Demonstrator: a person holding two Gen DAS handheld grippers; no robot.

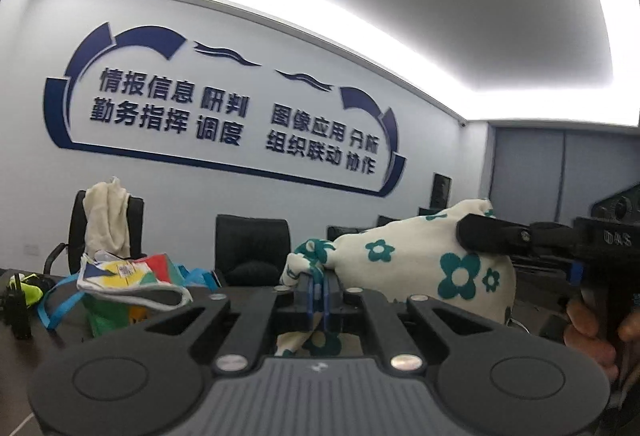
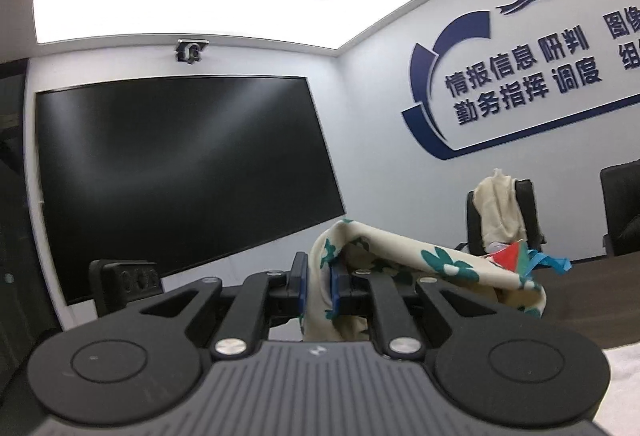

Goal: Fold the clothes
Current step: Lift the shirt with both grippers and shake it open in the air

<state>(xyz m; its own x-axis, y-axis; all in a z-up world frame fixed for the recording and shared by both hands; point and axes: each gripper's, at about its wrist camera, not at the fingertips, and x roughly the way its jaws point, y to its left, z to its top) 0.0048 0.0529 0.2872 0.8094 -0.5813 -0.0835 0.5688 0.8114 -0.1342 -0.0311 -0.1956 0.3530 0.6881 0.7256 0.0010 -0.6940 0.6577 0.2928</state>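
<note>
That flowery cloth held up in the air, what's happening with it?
A person holds a two-finger gripper in each hand. The left gripper and the right gripper are each clamped on part of the cream cloth with teal flowers, lifting it above the dark table, apparently to fold it. More clothes sit in a colourful bag and over a chair.

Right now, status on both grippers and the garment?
Left gripper shut on floral garment. Right gripper shut on it too. Garment lifted between them. Colorful bag on table beyond, apart.

A dark wooden table (image 1: pixel 24 348) carries a colourful bag (image 1: pixel 128 288) and a black radio (image 1: pixel 16 304).
</note>
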